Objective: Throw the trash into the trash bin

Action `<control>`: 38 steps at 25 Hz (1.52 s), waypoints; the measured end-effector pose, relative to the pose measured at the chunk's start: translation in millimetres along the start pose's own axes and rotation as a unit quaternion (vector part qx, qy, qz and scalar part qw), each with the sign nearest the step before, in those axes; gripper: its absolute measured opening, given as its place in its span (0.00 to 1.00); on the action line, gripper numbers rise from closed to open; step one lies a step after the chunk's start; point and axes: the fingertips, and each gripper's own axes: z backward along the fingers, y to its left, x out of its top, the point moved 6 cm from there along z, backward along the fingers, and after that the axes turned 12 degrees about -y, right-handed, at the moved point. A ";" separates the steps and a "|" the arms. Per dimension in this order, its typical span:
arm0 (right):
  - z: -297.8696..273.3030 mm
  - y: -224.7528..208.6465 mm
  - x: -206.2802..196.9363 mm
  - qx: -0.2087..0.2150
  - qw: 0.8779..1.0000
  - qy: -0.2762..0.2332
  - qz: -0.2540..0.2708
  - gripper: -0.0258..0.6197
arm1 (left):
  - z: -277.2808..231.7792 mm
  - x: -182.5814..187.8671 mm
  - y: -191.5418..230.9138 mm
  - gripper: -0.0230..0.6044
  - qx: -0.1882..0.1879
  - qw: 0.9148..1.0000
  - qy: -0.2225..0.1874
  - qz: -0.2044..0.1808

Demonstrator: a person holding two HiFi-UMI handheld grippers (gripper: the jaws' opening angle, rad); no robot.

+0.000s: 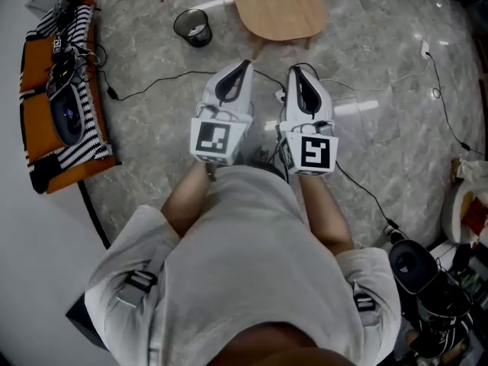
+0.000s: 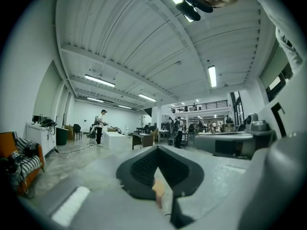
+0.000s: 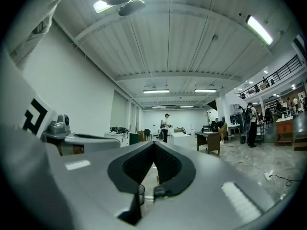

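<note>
Sitting on the floor (image 1: pixel 366 75), the trash bin (image 1: pixel 200 42) holds pale scraps (image 1: pixel 197 30).

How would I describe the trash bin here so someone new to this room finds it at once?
Start at the light wooden table at the top of the head view. On the grey floor just left of it stands the trash bin. It is the only small round black mesh container there, open-topped with something white inside.

Table (image 1: pixel 274 10) — partly past top edge; trash bin (image 1: pixel 192 27) contents indistinct
</note>
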 end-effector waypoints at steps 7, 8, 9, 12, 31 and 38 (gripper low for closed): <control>-74.9 20.5 -35.1 0.005 1.000 0.025 0.015 0.05 | -13.8 -30.6 91.2 0.07 0.026 0.999 0.017 0.015; -87.8 22.7 -39.7 0.004 0.999 0.032 0.021 0.05 | -19.8 -34.6 106.7 0.07 0.026 0.999 0.020 0.019; -99.1 22.9 -44.3 -0.002 0.999 0.042 0.031 0.05 | -27.8 -38.3 120.4 0.07 0.020 0.999 0.023 0.025; -127.6 20.3 -56.0 -0.028 0.996 0.066 0.054 0.05 | -55.0 -47.4 152.5 0.07 -0.011 0.999 0.029 0.043; -257.5 7.7 -77.2 -0.092 0.990 0.079 0.069 0.05 | -161.6 -62.1 239.3 0.07 -0.120 0.988 0.050 0.082; -292.2 -21.0 -106.8 -0.089 0.991 0.083 0.057 0.05 | -210.6 -77.2 252.4 0.07 -0.117 0.989 0.054 0.071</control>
